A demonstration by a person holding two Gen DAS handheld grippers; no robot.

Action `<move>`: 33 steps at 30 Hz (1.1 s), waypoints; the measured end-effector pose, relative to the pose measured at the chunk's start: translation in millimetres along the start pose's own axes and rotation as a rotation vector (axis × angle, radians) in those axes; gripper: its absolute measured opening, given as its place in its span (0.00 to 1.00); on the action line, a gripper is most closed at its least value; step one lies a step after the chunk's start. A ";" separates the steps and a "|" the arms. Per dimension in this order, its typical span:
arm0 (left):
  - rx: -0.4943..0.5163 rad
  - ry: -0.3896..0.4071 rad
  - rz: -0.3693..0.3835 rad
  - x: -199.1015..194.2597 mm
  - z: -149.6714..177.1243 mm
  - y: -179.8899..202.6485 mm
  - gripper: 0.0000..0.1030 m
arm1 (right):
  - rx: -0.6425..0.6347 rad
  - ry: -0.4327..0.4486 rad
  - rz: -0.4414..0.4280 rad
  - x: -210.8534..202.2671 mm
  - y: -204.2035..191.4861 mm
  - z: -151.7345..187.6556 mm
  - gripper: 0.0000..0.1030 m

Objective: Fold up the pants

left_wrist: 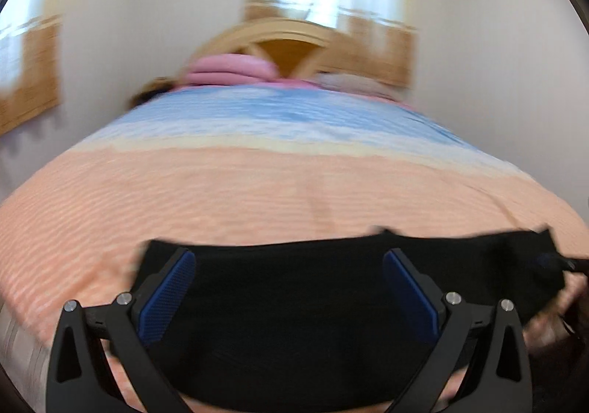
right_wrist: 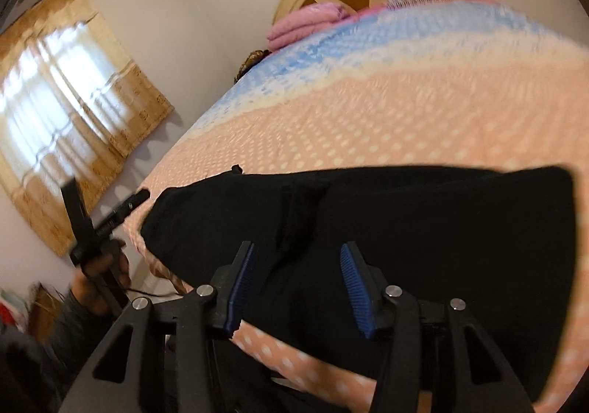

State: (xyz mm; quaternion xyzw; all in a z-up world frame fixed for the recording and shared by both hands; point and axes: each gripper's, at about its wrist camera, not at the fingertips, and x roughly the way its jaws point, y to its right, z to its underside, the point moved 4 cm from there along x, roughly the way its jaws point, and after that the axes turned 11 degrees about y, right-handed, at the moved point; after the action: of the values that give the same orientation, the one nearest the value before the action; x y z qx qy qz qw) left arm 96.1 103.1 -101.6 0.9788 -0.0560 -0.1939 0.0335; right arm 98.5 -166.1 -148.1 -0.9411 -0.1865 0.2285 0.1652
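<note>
Black pants (left_wrist: 294,302) lie folded in a wide band across the near edge of the bed, also seen in the right wrist view (right_wrist: 423,229). My left gripper (left_wrist: 289,265) is open, its blue pads wide apart above the pants, holding nothing. My right gripper (right_wrist: 296,258) is open over the pants near a dark fold, also empty. The left gripper (right_wrist: 99,225) shows at the left in the right wrist view, held in a hand beside the bed edge. Part of the right gripper (left_wrist: 563,264) shows at the right edge of the left wrist view.
The bed (left_wrist: 257,184) has a peach dotted cover turning blue toward the far end. Folded pink blankets (left_wrist: 232,72) lie by the wooden headboard (left_wrist: 291,41). Curtained windows (right_wrist: 62,92) are on the walls.
</note>
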 end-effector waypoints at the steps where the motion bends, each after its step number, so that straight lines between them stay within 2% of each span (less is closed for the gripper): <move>1: 0.011 -0.015 0.038 4.1 0.4 12.5 1.00 | 0.008 0.021 0.027 -13.0 11.0 -2.3 0.49; 4: 0.037 -0.083 0.196 26.4 0.9 66.7 1.00 | 0.065 0.074 0.123 -41.0 47.4 -4.8 0.49; 7: 0.053 -0.139 0.298 43.7 7.3 109.3 1.00 | 0.136 0.109 0.197 -58.2 78.2 -3.1 0.49; 9: 0.076 -0.184 0.371 57.5 13.7 142.4 1.00 | 0.173 0.125 0.213 -64.7 92.9 -1.4 0.49; 12: 0.120 -0.228 0.420 70.9 20.7 175.7 0.99 | 0.158 0.149 0.215 -67.9 95.9 -3.1 0.49; 15: 0.135 -0.275 0.464 82.6 28.2 199.2 0.88 | 0.120 0.175 0.206 -71.1 92.3 -4.8 0.49; 17: 0.108 -0.328 0.495 89.7 35.7 206.9 0.82 | 0.120 0.183 0.208 -72.4 95.0 -4.4 0.49; 18: 0.103 -0.340 0.502 93.6 38.3 208.8 0.78 | 0.128 0.184 0.208 -71.7 95.4 -3.7 0.49; 21: 0.125 -0.339 0.506 88.8 42.7 218.5 0.78 | 0.153 0.183 0.213 -70.5 100.0 0.5 0.49; 23: 0.132 -0.336 0.518 85.7 44.1 224.4 0.70 | 0.152 0.187 0.214 -70.7 99.6 1.0 0.49; 24: 0.134 -0.338 0.523 84.5 44.1 225.8 0.56 | 0.149 0.193 0.210 -71.7 99.4 0.9 0.49; 25: 0.137 -0.342 0.525 85.3 44.1 226.9 0.38 | 0.145 0.199 0.206 -72.3 98.3 0.0 0.49; 27: 0.124 -0.339 0.529 85.0 40.9 222.5 0.15 | 0.129 0.217 0.202 -74.3 94.7 -1.2 0.49; 33: 0.026 -0.296 0.549 77.0 26.2 199.1 0.12 | 0.079 0.223 0.174 -70.8 84.2 1.0 0.49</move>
State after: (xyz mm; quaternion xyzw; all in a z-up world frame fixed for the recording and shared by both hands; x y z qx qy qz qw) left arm 137.5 -104.9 -137.4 0.8886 -0.3251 -0.3173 0.0638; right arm 62.8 -269.8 -156.1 -0.9661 -0.0755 0.1434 0.2011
